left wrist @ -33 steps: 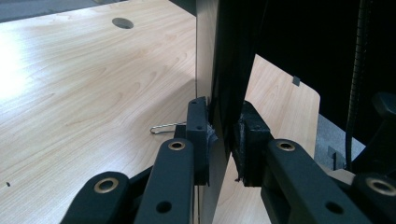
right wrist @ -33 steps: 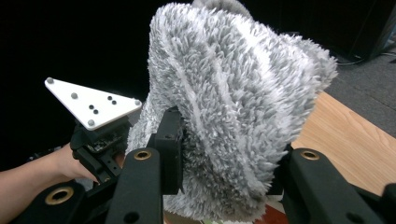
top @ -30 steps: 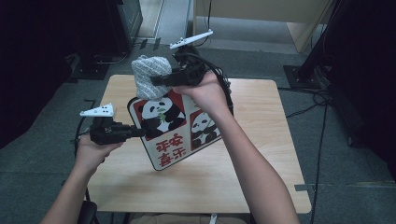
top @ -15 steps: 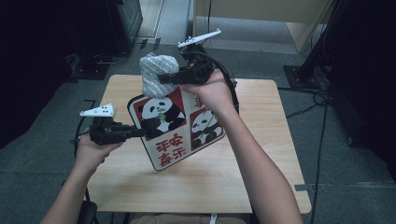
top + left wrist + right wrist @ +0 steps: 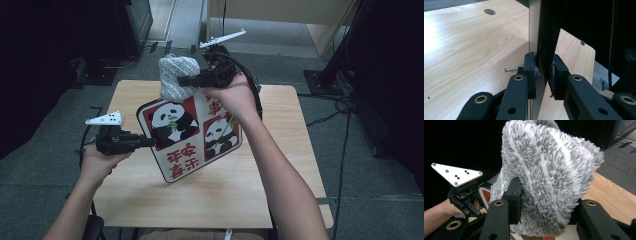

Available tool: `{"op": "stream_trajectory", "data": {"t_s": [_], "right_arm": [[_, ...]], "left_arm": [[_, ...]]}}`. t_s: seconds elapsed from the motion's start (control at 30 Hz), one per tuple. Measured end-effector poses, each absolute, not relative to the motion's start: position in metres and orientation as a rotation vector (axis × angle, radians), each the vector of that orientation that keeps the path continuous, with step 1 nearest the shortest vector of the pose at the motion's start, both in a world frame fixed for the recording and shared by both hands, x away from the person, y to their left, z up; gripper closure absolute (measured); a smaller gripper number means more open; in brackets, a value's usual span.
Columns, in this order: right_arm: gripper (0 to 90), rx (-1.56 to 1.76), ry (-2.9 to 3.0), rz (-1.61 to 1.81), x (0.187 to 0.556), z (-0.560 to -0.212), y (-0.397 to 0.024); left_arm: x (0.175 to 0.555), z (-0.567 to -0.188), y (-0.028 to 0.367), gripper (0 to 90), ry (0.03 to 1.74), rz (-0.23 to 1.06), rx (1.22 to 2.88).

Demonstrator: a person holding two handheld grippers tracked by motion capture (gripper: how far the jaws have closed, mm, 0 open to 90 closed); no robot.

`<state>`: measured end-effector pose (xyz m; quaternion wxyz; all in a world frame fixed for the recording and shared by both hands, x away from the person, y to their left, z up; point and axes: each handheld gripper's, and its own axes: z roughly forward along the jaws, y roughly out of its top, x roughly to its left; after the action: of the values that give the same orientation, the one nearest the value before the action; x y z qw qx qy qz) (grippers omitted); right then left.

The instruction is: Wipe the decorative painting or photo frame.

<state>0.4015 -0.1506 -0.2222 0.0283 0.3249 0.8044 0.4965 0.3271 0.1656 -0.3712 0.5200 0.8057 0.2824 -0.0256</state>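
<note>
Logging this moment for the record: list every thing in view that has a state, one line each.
panda bag: held upright above the table, clamped at its left edge.
fluffy grey cloth: bunched, lifted over the bag's top.
left gripper: shut on the bag's edge.
right gripper: shut on the cloth.
table: bears a small metal clip.

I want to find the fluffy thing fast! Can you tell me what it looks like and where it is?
Look at the wooden table, then at the panda bag held up above it by the left gripper. Just over the bag's top edge, the right gripper squeezes a fluffy towel. It is the one soft, shaggy thing there, grey with paler stripes, while the bag is flat and smooth with red panda pictures.
</note>
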Motion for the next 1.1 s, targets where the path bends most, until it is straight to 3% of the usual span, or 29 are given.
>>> {"op": "stream_trajectory", "data": {"t_s": [1.1], "right_arm": [[60.3,1.144,2.410,1.449,0.417,-0.218,-0.199]], "left_arm": [[0.328,-0.371,0.167,78.3,0.675,-0.069,1.933]]}}
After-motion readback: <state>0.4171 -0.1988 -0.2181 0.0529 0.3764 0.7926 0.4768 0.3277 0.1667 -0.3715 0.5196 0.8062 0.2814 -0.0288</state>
